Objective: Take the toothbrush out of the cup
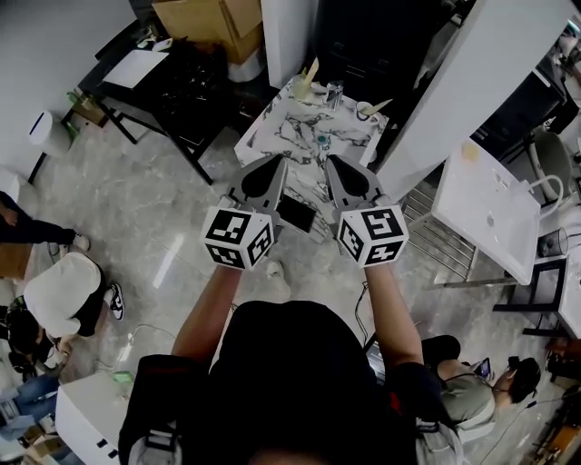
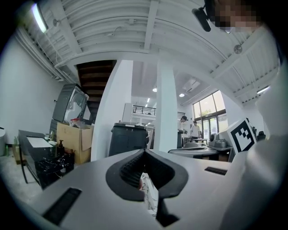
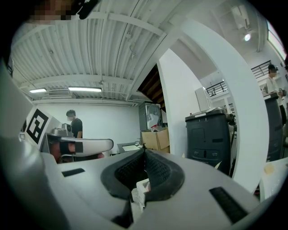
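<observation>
While the two black pads of the left gripper (image 2: 145, 152) are pressed together at their tips, nothing is held between them. Only a piece of the marbled table top (image 2: 151, 194) is seen through the hollow below the tips. The jaws of the right gripper (image 3: 144, 150) are closed against each other in the same way, and no thing is gripped there either. A small piece of the same marbled top is seen under them.

In the head view both grippers are held level, side by side, near each other but not touching. Their tips are pointed at the near part of the table. A dark flat thing (image 1: 296, 214) is seen between the two grippers. Whether it lies on the table or below it cannot be told.

The cup (image 1: 366, 113) is found at the far right corner of the table top, well apart from both grippers. A pale thin handle is seen leaning out of it to the right. This is taken as the toothbrush (image 1: 381, 104), though it is too small to be told surely. A glass-like thing (image 1: 334, 93) and a beige thing (image 1: 309, 74) are placed along the far edge, left of the cup. A cardboard box (image 1: 218, 23) is seen on the floor behind the table.
</observation>
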Motion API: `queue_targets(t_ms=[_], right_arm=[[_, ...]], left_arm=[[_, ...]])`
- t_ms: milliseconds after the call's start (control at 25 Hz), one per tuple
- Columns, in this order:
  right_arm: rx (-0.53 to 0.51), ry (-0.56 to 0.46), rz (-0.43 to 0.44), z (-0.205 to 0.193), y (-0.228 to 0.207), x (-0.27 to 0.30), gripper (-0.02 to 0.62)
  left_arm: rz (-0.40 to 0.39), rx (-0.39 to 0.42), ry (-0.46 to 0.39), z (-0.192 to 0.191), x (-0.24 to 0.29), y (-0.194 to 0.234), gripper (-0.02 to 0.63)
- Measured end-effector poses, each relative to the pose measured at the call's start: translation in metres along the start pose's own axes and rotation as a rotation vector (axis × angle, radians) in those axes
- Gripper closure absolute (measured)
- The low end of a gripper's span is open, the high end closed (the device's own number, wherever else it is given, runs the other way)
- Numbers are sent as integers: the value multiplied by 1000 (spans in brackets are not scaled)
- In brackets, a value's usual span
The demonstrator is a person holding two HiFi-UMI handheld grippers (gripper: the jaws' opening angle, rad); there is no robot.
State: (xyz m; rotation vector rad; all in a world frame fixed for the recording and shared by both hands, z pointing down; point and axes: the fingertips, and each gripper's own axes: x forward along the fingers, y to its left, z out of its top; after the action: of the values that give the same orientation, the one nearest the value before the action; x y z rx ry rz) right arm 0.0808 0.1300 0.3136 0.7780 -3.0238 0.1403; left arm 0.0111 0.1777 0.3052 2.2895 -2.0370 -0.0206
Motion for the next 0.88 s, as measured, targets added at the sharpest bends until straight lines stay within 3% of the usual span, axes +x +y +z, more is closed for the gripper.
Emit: queue_targets(t_ms=[880], right_arm=[[22,53,-68,-4,-29,137,561]], left_arm=[[-77,-64,19,2,79,115,597]])
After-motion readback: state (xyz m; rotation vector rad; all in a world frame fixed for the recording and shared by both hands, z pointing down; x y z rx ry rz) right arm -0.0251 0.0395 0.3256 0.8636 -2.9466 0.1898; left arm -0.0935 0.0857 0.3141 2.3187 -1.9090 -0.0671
